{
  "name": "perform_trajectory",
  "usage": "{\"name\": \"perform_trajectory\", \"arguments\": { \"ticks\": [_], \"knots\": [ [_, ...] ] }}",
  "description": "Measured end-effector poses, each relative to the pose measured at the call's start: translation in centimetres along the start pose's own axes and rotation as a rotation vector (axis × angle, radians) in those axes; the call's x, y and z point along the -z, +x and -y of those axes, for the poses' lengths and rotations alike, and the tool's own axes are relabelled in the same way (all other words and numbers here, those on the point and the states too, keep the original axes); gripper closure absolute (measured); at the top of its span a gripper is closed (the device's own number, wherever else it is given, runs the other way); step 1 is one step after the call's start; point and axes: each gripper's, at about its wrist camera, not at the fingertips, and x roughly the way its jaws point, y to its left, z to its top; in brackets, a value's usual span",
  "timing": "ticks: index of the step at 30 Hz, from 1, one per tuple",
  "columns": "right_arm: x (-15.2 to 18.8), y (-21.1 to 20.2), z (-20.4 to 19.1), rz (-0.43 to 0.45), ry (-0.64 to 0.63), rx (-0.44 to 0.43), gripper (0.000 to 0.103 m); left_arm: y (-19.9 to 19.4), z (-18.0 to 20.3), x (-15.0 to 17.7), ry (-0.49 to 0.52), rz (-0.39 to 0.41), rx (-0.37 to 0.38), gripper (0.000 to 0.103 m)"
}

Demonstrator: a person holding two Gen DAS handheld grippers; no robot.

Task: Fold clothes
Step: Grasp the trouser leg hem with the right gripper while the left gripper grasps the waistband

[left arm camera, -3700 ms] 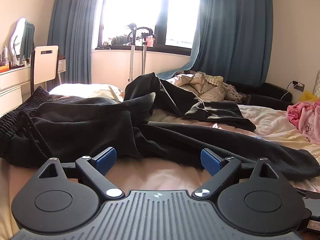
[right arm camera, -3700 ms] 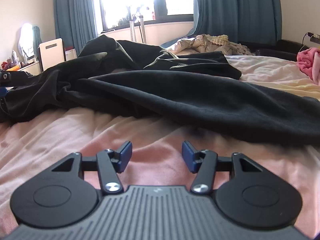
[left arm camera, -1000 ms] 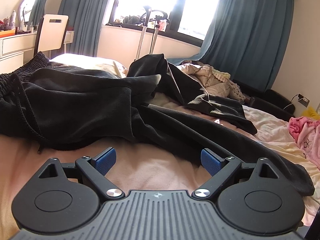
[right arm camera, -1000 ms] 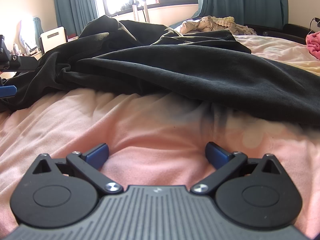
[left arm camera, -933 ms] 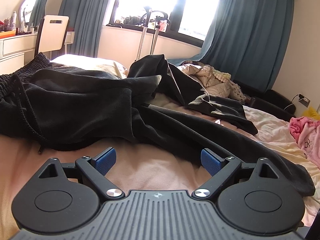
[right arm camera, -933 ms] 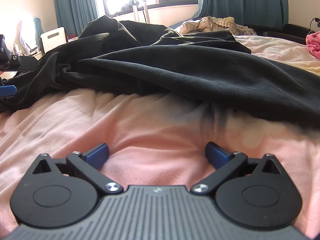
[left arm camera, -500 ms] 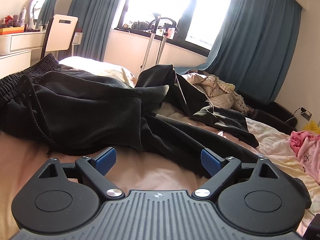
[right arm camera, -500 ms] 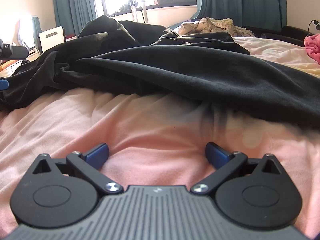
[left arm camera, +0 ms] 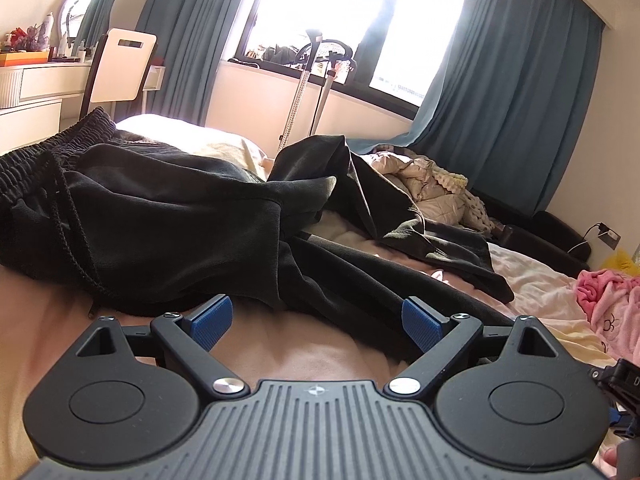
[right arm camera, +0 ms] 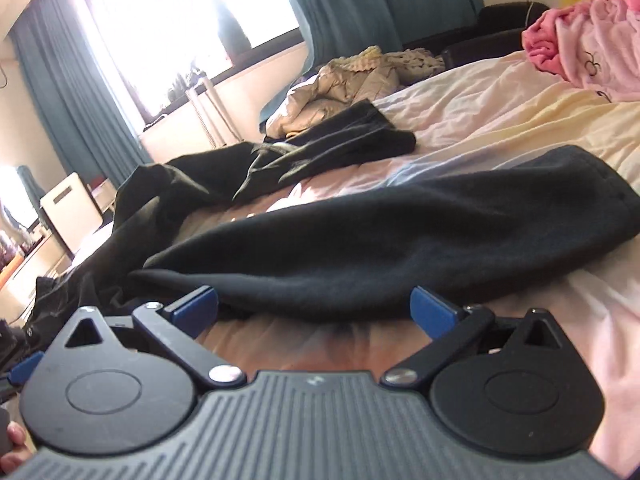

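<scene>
While both grippers sit low over the bed [left arm camera: 48, 308], a pair of black trousers [left arm camera: 168, 232] lies sprawled across the pink sheet. Its elastic waistband [left arm camera: 48, 148] is at the left side by the chair [left arm camera: 120, 68], and one leg [right arm camera: 400, 232] runs rightward to a hemmed cuff [right arm camera: 616, 196] near a pink garment [right arm camera: 592, 52] (crumpled, well apart from the cuff). The left gripper [left arm camera: 316, 320] has its jaws spread wide, with bare sheet between them and the trousers' near edge just ahead. The right gripper [right arm camera: 314, 308] is likewise spread wide, the leg's lower edge lying just beyond its fingertips; touching or not, I cannot tell. Open sheet lies beyond the cuff
</scene>
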Motion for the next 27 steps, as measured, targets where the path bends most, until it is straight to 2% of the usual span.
{"name": "perform_trajectory", "arguments": {
  "ticks": [2, 5, 7, 11, 12, 15, 17, 18, 19, 20, 22, 24, 27],
  "knots": [
    [-1.9, -0.5, 1.7, 0.009, 0.009, 0.101, 0.000, 0.0, -0.2, 0.0, -0.008, -0.011, 0.000, 0.010],
    [-3.2, -0.5, 6.3, -0.046, 0.122, 0.145, 0.000, 0.2, -0.1, 0.0, -0.009, -0.018, -0.004, 0.010],
    [-2.6, -0.8, 9.7, -0.052, 0.283, 0.135, 0.000, 0.3, 0.1, 0.1, -0.005, -0.023, -0.007, 0.010],
    [0.0, 0.2, 15.6, -0.072, 0.704, 0.159, 0.000, 0.5, 0.4, 0.4, 0.014, -0.042, -0.005, 0.010],
    [0.3, 0.6, 16.6, -0.055, 0.773, 0.149, 0.000, 0.6, 0.4, 0.4, 0.018, -0.048, -0.006, 0.010],
    [-0.5, 1.6, 17.3, -0.022, 0.809, 0.147, 0.000, 1.1, 0.5, 0.7, 0.023, -0.067, -0.006, 0.010],
    [-1.4, 2.6, 17.4, -0.009, 0.779, 0.085, 0.001, 1.6, 0.6, 0.9, 0.025, -0.077, -0.003, 0.010],
    [-1.6, 3.0, 17.6, 0.007, 0.780, 0.033, 0.009, 1.9, 0.7, 1.0, 0.026, -0.081, -0.002, 0.010],
    [-1.7, 3.4, 17.9, 0.013, 0.796, 0.018, 0.022, 2.2, 0.8, 1.1, 0.027, -0.084, -0.002, 0.010],
    [-1.8, 3.7, 18.3, 0.019, 0.813, 0.003, 0.029, 2.3, 0.8, 1.1, 0.030, -0.083, -0.007, 0.010],
    [-1.4, 4.3, 19.1, 0.016, 0.862, -0.019, 0.057, 2.5, 0.7, 1.1, 0.034, -0.076, -0.022, 0.010],
    [-1.0, 4.7, 19.8, 0.007, 0.909, -0.030, 0.070, 2.2, -0.2, 0.4, 0.001, -0.068, -0.043, 0.010],
    [-1.2, 4.4, 20.1, 0.027, 0.933, -0.062, 0.077, 1.3, -2.6, -1.5, -0.088, -0.071, -0.043, 0.010]
  ]
}}
